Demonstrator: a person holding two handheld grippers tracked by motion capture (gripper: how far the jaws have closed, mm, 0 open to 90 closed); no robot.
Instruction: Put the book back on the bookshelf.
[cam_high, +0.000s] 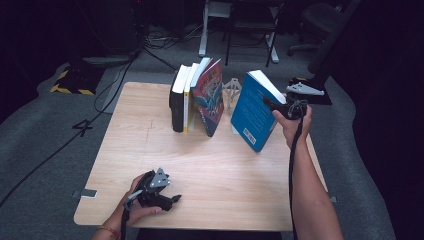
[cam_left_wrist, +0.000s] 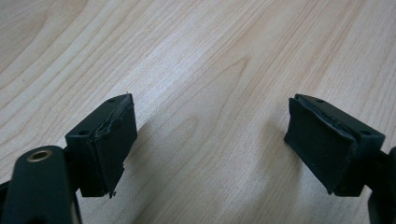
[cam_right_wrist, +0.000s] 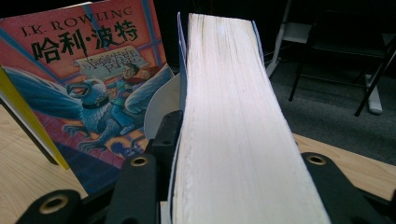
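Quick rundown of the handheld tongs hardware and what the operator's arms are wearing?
Both tongs are black. The left tongs carry a grey three-cornered plate on top; their pads are flat black rubber with worn edges, on arms with brass-coloured rivets. The right tongs have the same plate and a black cable trailing down the forearm. Forearms are bare; a red-orange band is on the left wrist.

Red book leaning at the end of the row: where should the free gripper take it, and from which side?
Likely by the top of the red book, coming from above. It leans on the yellow book, so its upper fore-edge sticks up free, while the blue book in the right gripper crowds its right side. The left gripper is open and free.
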